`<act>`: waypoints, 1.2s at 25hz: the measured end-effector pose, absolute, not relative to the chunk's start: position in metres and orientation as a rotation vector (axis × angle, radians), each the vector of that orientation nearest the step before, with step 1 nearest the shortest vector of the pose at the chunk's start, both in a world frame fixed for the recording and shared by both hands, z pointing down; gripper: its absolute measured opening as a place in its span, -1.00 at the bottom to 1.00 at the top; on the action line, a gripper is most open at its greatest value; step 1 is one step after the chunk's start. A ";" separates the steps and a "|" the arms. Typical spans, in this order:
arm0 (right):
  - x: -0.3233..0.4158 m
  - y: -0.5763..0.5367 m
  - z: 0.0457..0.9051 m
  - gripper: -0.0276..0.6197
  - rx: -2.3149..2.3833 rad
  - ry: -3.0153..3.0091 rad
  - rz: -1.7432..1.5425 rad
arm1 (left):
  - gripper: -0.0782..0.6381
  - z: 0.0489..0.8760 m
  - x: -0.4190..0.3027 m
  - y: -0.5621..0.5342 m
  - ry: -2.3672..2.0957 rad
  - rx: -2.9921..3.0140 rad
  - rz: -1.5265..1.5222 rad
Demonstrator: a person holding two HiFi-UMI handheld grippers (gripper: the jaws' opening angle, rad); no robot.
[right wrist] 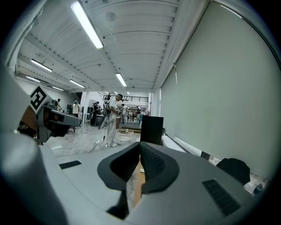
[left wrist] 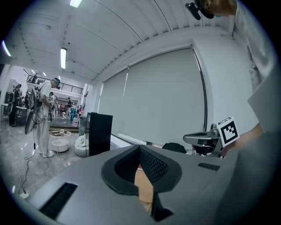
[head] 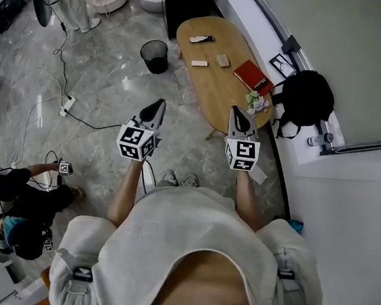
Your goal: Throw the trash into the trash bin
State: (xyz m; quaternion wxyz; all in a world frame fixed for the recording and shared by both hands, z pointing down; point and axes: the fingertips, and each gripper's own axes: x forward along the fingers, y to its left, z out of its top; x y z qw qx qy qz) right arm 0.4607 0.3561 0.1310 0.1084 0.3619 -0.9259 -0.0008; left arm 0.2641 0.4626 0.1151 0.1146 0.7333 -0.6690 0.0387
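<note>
1. The right gripper [head: 236, 114] is pointing forward over the near end of the worktop [head: 211, 92], with its jaws pressed together and nothing between them
2. The left gripper [head: 156, 105] is hovering at the right one's 9 o'clock, over the floor [head: 116, 85] beside the worktop, with its jaws likewise closed and empty
3. The trash is lying on the worktop: a pale scrap [head: 199, 63] and a brownish scrap [head: 223, 60] are sitting near each other, at about 11 o'clock from the right gripper and 1 o'clock from the left one
4. A dark-and-white piece [head: 201, 39] is lying farther along, toward the far end
5. A crumpled pale clump [head: 256, 102] is sitting just beside the right gripper at its 2 o'clock, with a red book [head: 254, 76] beyond it; whether the clump is trash I cannot tell
6. The worktop's long axis is running from 11 o'clock to 5 o'clock in the head view, so the scraps are strung out away from the person
7. The trash bin [head: 155, 55] is standing on the floor at 9 o'clock from the scraps, near the worktop's edge and almost at 12 o'clock from the left gripper
8. Nothing looks picked up yet; the right gripper seems nearer the scraps and the left nearer the bin, so a forward reach with the jaws opening first is probably coming
</note>
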 end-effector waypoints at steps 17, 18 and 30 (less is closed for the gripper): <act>0.437 0.314 0.150 -0.82 0.998 -2.711 0.028 | -0.73 0.140 0.246 0.428 -1.973 2.085 0.123; 0.432 0.309 0.149 -0.82 1.000 -2.708 0.025 | -0.73 0.141 0.240 0.423 -1.968 2.085 0.116; 0.343 0.238 0.138 -0.82 1.072 -2.657 -0.009 | -0.73 0.137 0.143 0.339 -1.898 2.153 0.078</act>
